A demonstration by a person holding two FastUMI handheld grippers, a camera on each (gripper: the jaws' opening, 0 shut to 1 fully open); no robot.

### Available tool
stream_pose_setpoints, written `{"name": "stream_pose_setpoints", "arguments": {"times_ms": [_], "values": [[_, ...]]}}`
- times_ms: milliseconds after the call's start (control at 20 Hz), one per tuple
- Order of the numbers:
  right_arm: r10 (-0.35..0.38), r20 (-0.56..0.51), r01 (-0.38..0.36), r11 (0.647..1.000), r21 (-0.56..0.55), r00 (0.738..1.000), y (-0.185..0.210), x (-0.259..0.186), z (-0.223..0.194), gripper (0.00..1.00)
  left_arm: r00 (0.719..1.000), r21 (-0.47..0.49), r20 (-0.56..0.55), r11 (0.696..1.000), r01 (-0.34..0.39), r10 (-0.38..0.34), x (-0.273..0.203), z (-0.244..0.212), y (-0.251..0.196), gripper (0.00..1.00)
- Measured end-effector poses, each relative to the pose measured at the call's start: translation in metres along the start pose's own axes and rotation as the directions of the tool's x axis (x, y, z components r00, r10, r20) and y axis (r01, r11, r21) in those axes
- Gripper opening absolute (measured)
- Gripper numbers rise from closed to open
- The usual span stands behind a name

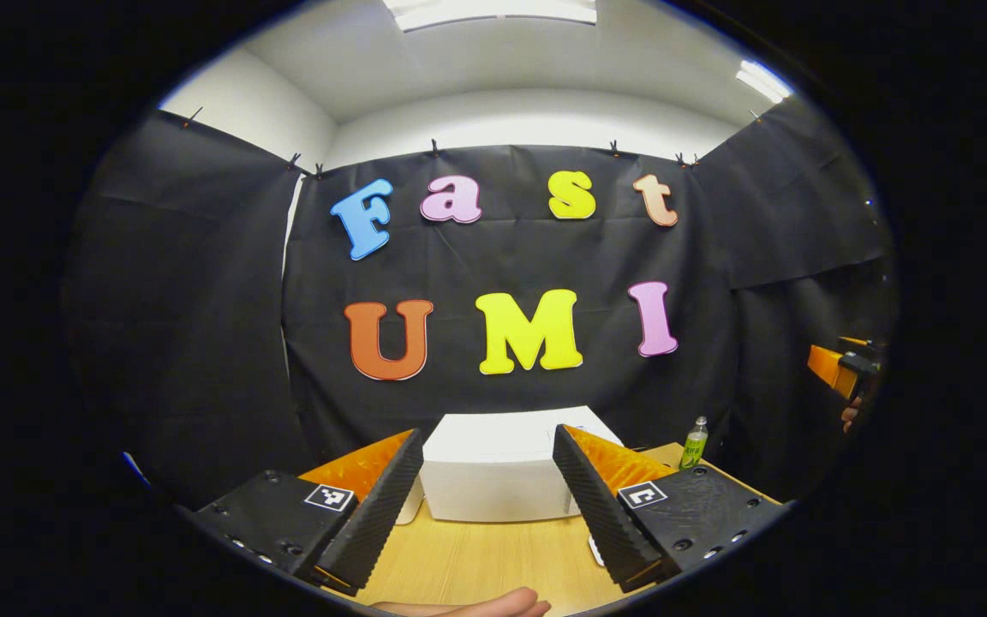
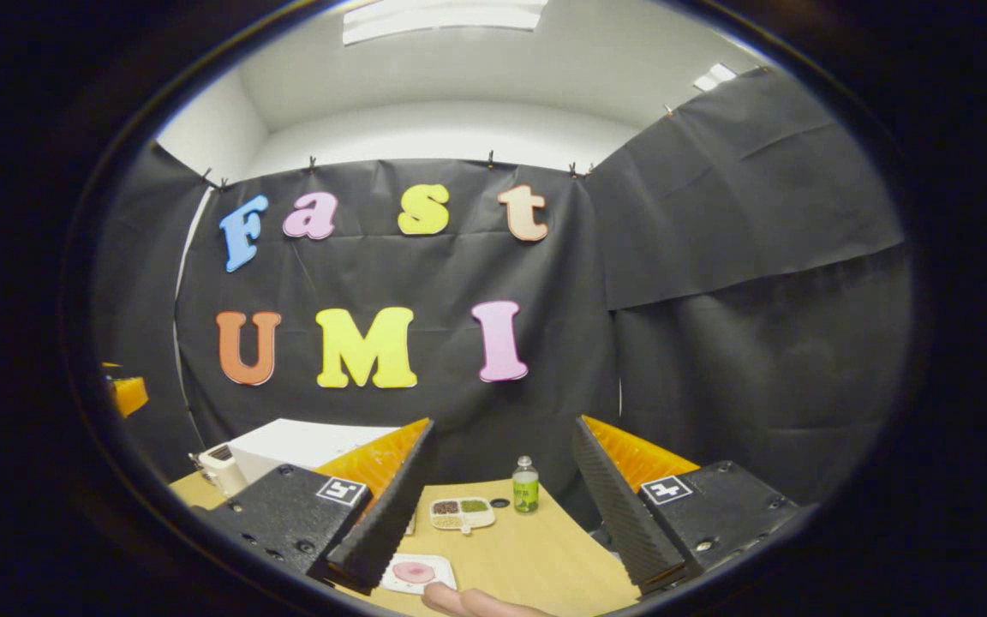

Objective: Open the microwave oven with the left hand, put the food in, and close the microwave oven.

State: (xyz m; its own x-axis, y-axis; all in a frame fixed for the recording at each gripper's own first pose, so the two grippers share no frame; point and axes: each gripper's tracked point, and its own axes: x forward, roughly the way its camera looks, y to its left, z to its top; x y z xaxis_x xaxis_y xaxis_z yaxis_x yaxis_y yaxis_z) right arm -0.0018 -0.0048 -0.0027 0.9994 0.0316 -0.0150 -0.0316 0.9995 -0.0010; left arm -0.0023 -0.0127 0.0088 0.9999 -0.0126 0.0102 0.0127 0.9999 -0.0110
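Left gripper view, left gripper (image 1: 487, 480) wide open over bare wooden table (image 1: 476, 557), white microwave (image 1: 502, 467) straight ahead (door side hidden), right gripper view, right gripper (image 2: 502, 506) open, holding nothing, food plate (image 2: 415, 572) near table's front edge.

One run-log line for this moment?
left gripper: open, facing white microwave oven | right gripper: open, empty | oven untouched
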Motion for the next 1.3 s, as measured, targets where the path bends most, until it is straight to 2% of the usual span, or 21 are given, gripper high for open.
{"name": "stream_pose_setpoints", "arguments": {"times_ms": [50,100,200,250,300,350,400,450,500,550,600,700,750,800,850,1050,1100,1150,1200,1250,1300], "values": [[-0.001,-0.008,0.001,1.0,-0.004,1.0,-0.002,0.001,-0.002,1.0,1.0,-0.006,-0.002,1.0,0.003,-0.003,-0.001,0.002,0.001,0.96],[0.001,-0.013,-0.001,1.0,-0.007,1.0,-0.004,0.003,-0.003,0.93,1.0,-0.004,0.012,1.0,-0.006,0.006,-0.002,0.006,0.003,0.96],[0.006,-0.015,-0.006,1.0,-0.008,1.0,-0.003,0.003,-0.003,0.93,0.998,0.005,0.044,0.999,-0.036,0.035,-0.002,0.014,0.011,0.96],[0.009,-0.013,-0.009,1.0,-0.006,1.0,-0.003,0.004,-0.003,1.0,0.998,0.005,0.041,0.999,-0.043,0.043,-0.001,0.01,0.01,0.96],[0.009,-0.013,-0.009,1.0,-0.002,1.0,-0.004,0.005,-0.004,0.94,0.998,0.006,0.034,0.999,-0.046,0.045,0.001,0.005,0.009,0.96],[0.007,-0.016,-0.007,1.0,-0.001,1.0,-0.005,0.006,-0.006,0.93,0.998,0.006,0.03,0.999,-0.053,0.053,0.005,0.001,0.011,0.96],[0.008,-0.02,-0.008,1.0,-0.005,1.0,-0.005,0.008,-0.009,1.0,0.998,0.006,0.029,0.998,-0.058,0.058,0.01,-0.002,0.011,0.96],[0.012,-0.03,-0.013,1.0,-0.015,0.999,-0.004,0.009,-0.012,0.93,0.998,0.004,0.03,0.999,-0.054,0.054,0.017,-0.006,0.009,0.96],[0.017,-0.044,-0.018,0.999,-0.027,0.999,-0.002,0.01,-0.016,0.93,0.999,0.0,0.032,0.999,-0.043,0.043,0.023,-0.01,0.005,0.96],[0.023,-0.049,-0.025,0.999,-0.032,0.999,-0.001,0.009,-0.017,1.0,0.999,-0.012,0.034,1.0,-0.022,0.023,0.031,-0.015,-0.002,0.96],[0.031,-0.048,-0.032,0.999,-0.028,0.998,0.001,0.008,-0.016,0.94,1.0,-0.022,0.031,1.0,-0.005,0.005,0.041,-0.021,-0.008,0.96],[0.047,-0.055,-0.048,0.999,-0.012,0.997,0.004,0.008,-0.018,0.94,0.999,-0.038,0.021,0.999,0.025,-0.024,0.06,-0.035,-0.017,0.96],[0.065,-0.072,-0.066,0.998,-0.001,0.995,0.008,0.006,-0.023,1.0,0.999,-0.052,0.014,0.998,0.035,-0.035,0.07,-0.044,-0.022,0.96],[0.079,-0.087,-0.079,0.997,0.003,0.993,0.011,0.004,-0.026,0.94,0.999,-0.065,0.016,0.997,0.046,-0.045,0.08,-0.051,-0.029,0.96],[0.096,-0.102,-0.096,0.995,0.005,0.99,0.014,0.002,-0.028,1.0,0.998,-0.072,0.015,0.996,0.054,-0.054,0.091,-0.059,-0.036,0.96],[0.111,-0.05,-0.111,0.994,-0.001,0.993,0.01,-0.008,-0.01,1.0,0.996,-0.066,-0.032,0.995,0.079,-0.081,0.133,-0.109,-0.064,0.96],[0.115,-0.038,-0.116,0.993,-0.006,0.993,0.01,-0.012,-0.009,0.93,0.994,-0.068,-0.067,0.994,0.083,-0.088,0.141,-0.127,-0.072,0.97],[0.124,-0.029,-0.124,0.992,-0.009,0.992,0.012,-0.015,-0.007,1.0,0.99,-0.075,-0.099,0.993,0.095,-0.102,0.15,-0.145,-0.081,0.97],[0.134,-0.022,-0.134,0.991,-0.01,0.991,0.014,-0.018,-0.006,0.93,0.987,-0.079,-0.119,0.992,0.101,-0.11,0.157,-0.161,-0.089,0.97],[0.14,-0.018,-0.14,0.99,-0.011,0.99,0.013,-0.02,-0.005,0.94,0.982,-0.081,-0.136,0.989,0.121,-0.131,0.166,-0.175,-0.099,0.97],[0.143,-0.016,-0.143,0.99,-0.014,0.99,0.012,-0.021,-0.006,1.0,0.977,-0.072,-0.153,0.987,0.142,-0.151,0.174,-0.191,-0.11,0.97]]}}
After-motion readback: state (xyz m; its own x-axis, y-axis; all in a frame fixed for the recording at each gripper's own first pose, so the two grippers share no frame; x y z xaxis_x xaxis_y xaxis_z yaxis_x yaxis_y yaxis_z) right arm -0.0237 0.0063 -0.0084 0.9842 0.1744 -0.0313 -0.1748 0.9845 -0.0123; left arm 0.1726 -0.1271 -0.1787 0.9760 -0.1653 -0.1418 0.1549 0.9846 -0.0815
